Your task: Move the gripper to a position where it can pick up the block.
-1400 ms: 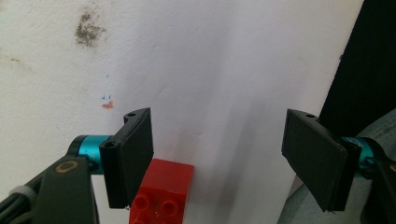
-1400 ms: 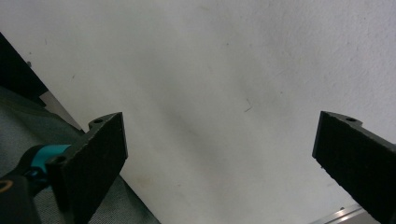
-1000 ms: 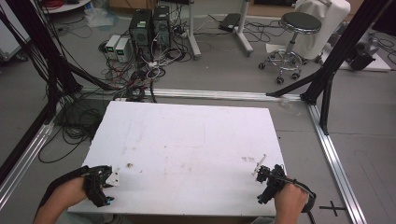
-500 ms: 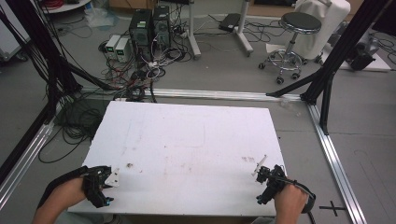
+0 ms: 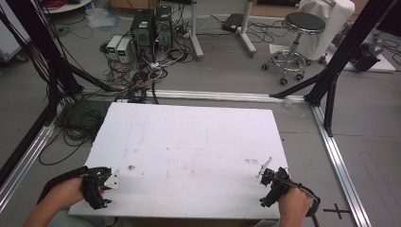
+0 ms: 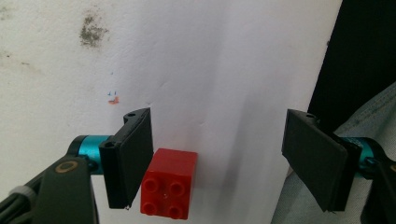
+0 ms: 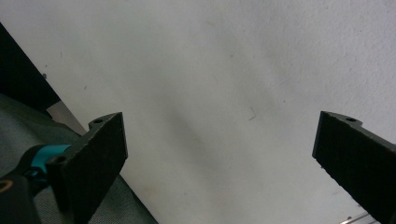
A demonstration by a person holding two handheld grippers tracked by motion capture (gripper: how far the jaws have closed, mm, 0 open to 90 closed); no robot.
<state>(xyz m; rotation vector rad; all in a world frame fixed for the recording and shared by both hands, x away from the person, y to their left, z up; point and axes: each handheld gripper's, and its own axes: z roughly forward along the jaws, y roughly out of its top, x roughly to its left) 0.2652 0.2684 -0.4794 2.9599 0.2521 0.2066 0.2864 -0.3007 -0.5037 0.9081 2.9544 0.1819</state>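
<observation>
High view: white rectangular foam-board table (image 5: 189, 151) on a grey floor, inside a black-and-aluminium frame. Left gripper (image 5: 105, 182) sits at the near left corner, right gripper (image 5: 267, 175) at the near right corner, well apart, each held in a hand that enters from the bottom edge. Both look parked at the near edge, probably a rest pose that leaves the middle of the board free.

Left gripper view: small red plastic building brick with four round studs (image 6: 169, 189), lying on the white board close to its near edge.
- Position: between the two black jaws, tight beside the jaw at the left of this view, possibly touching it; the other jaw stands well apart from it.
- Claw: wide open, nothing clamped.
- Orientation: studs face up toward the camera, so the brick rests on its base. It reads as roughly square with no clear long axis; its sides run slightly askew to the jaw faces.
- Judgement: the brick lies off-centre in the gap, so closing would likely slide it before it seats.

Right gripper view: the right gripper's black ribbed pads (image 7: 95, 154) spread wide over bare white board, holding nothing. Dark fabric, apparently clothing, shows beyond the board's edge.
</observation>
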